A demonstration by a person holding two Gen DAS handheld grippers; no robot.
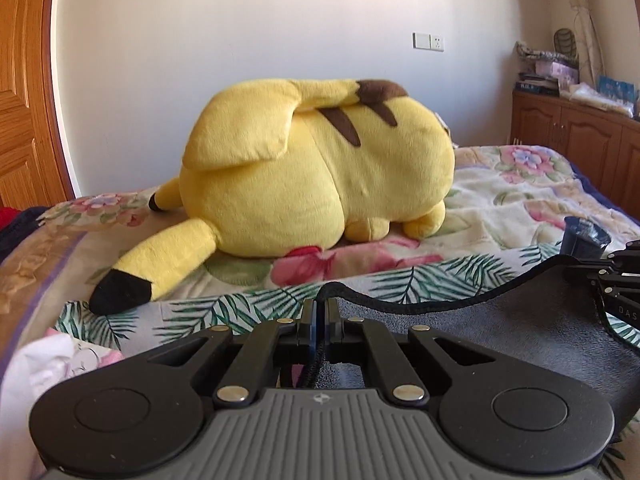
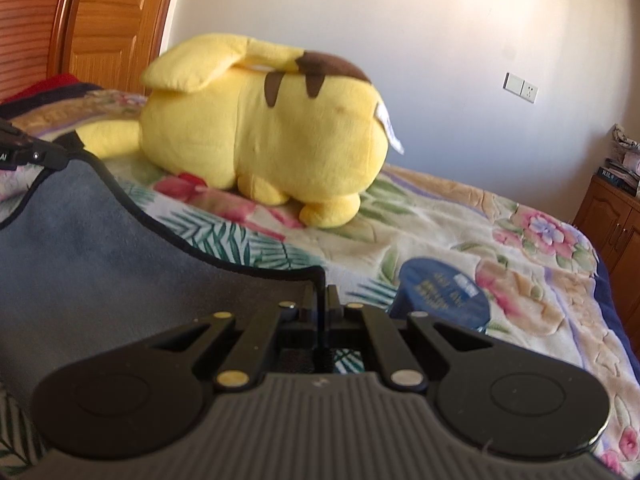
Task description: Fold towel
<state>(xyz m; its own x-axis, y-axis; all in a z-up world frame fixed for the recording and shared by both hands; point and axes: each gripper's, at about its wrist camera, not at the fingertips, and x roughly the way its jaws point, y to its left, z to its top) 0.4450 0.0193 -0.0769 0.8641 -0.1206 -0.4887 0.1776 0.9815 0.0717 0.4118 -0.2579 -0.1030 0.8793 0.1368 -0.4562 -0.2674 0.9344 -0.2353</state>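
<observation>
A grey towel (image 1: 500, 332) with a black hem hangs stretched between my two grippers above the bed. My left gripper (image 1: 320, 308) is shut on the towel's left corner. My right gripper (image 2: 322, 292) is shut on the towel's right corner; the towel (image 2: 80, 248) spreads to its left. The right gripper also shows at the right edge of the left wrist view (image 1: 616, 276), and the left gripper at the left edge of the right wrist view (image 2: 24, 152). The towel's top edge sags between them.
A large yellow plush toy (image 1: 320, 168) lies on the floral bedspread (image 1: 520, 200) just beyond the towel. A dark blue round object (image 2: 444, 292) lies on the bed to the right. A wooden door (image 2: 116, 20) stands left, wooden cabinets (image 1: 580, 136) right, a white wall behind.
</observation>
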